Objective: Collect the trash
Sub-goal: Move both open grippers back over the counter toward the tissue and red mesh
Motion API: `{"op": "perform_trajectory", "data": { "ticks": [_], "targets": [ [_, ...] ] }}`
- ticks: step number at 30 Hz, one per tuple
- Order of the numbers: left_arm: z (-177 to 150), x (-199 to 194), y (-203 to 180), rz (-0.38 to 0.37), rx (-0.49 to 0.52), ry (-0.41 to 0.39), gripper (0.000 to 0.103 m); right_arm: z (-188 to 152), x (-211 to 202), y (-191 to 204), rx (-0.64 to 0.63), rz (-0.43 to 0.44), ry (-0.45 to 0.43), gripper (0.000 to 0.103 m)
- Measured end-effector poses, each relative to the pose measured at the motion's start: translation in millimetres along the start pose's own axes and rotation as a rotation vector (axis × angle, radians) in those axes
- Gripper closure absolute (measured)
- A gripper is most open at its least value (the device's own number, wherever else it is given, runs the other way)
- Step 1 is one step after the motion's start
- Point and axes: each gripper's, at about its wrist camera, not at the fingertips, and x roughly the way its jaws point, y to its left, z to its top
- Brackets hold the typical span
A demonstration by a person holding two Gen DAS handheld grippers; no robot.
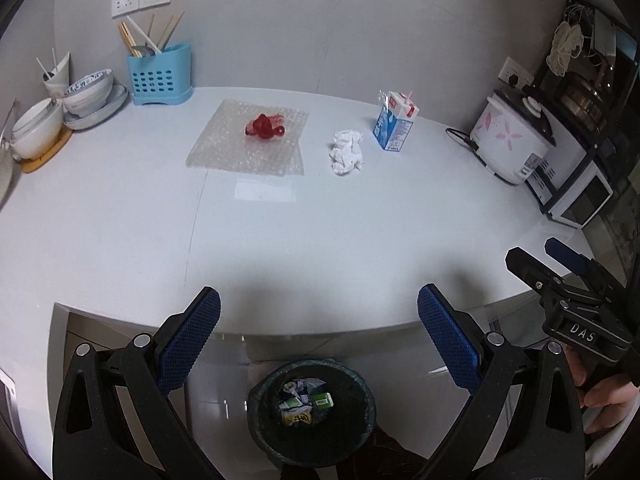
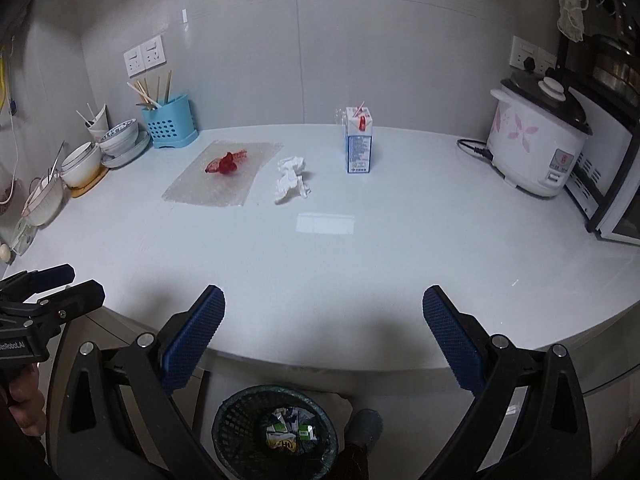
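On the white counter (image 1: 120, 232) (image 2: 400, 264) lie a sheet of bubble wrap (image 1: 224, 148) (image 2: 192, 188) with a crumpled red wrapper (image 1: 265, 125) (image 2: 225, 164) on it, a crumpled white tissue (image 1: 346, 152) (image 2: 290, 179), and an upright blue-and-white milk carton (image 1: 394, 123) (image 2: 358, 140) with a straw. A dark mesh trash bin (image 1: 264, 396) (image 2: 232, 428) holding several scraps stands on the floor below the counter's front edge. My left gripper (image 1: 319, 340) and right gripper (image 2: 324, 340) both hover open and empty over that edge, above the bin.
At the back left stand stacked bowls (image 1: 86, 92) (image 2: 120, 138) and a blue utensil holder (image 1: 160, 74) (image 2: 170, 124). On the right are a rice cooker (image 1: 514, 136) (image 2: 536, 144) with its cord and a microwave (image 1: 576, 192) (image 2: 612, 184). A person's shoe (image 2: 362, 428) is beside the bin.
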Motion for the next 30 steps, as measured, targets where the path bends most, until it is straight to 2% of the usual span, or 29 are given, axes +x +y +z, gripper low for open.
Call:
{"op": "perform_trajectory", "data": {
  "ticks": [13,22,30],
  "targets": [
    [64,5,5,0.064,-0.044,-0.061,0.006,63,18,-10,-0.009,0.031,-0.074,0.008],
    [104,42,7,0.078,-0.074,-0.039,0.006,100,53,-31,0.003,0.027,-0.079,0.008],
    [135,92,16,0.105,-0.09,0.004,0.006,129,103,-51,-0.003,0.012,-0.053,0.008]
  ]
}}
